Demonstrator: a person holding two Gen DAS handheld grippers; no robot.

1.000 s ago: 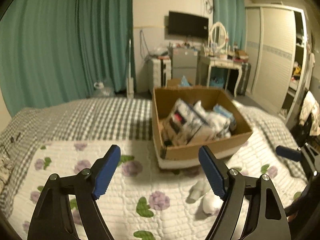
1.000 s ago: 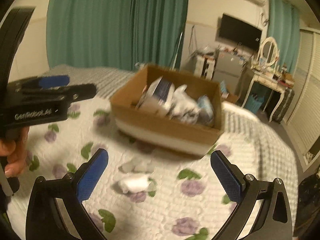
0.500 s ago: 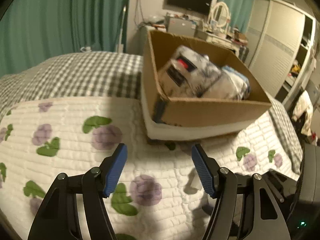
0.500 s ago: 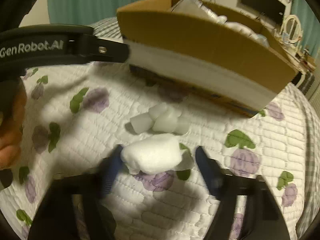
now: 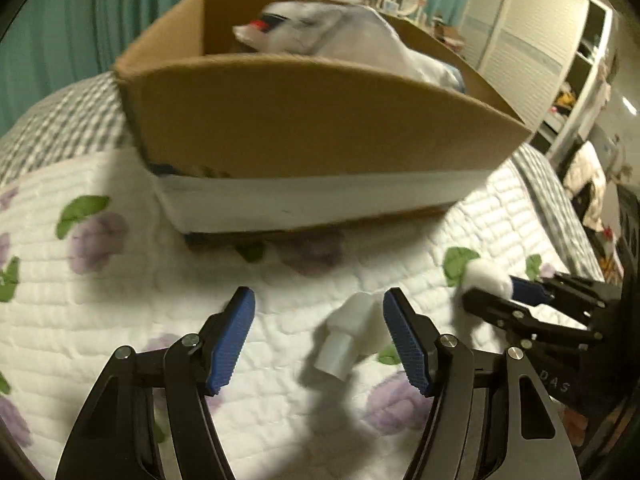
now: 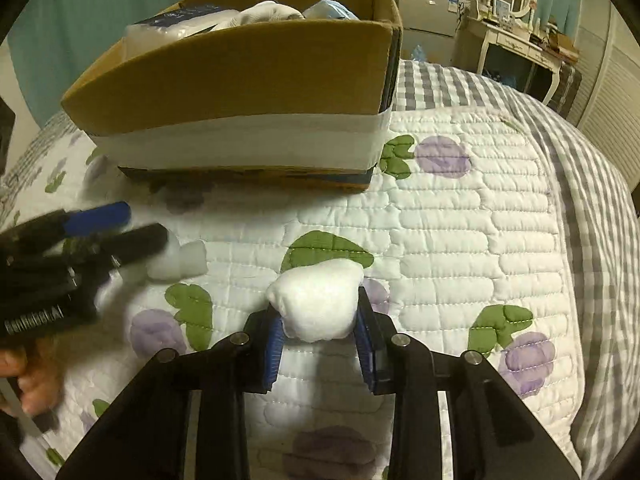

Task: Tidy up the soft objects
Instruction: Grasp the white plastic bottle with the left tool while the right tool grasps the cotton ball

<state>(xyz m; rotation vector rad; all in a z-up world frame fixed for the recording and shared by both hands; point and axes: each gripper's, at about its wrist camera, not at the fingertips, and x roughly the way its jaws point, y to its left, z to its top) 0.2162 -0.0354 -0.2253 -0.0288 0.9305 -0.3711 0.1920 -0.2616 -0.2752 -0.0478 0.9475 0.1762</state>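
The right gripper (image 6: 320,344) is closing its jaws on a white cotton ball (image 6: 316,304), which its blue pads already pinch on the floral quilt (image 6: 460,216). At ten o'clock from it, the left gripper (image 5: 318,340) has fingers apart around white foam pieces (image 5: 352,332), not pressing them. Farther, at twelve o'clock, stands the cardboard box (image 6: 240,76), full of soft packages.

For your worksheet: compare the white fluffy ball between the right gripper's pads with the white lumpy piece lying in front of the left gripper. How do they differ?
The fluffy ball is one rounded puff; the lumpy piece is several blocky chunks joined together. The ball sits between the closing jaws of the right gripper, pads against its sides; the lumpy piece lies free between the open jaws of the left gripper, nearer one pad, with contact unclear. Both are white, soft-looking, and on the floral quilt before the cardboard box.
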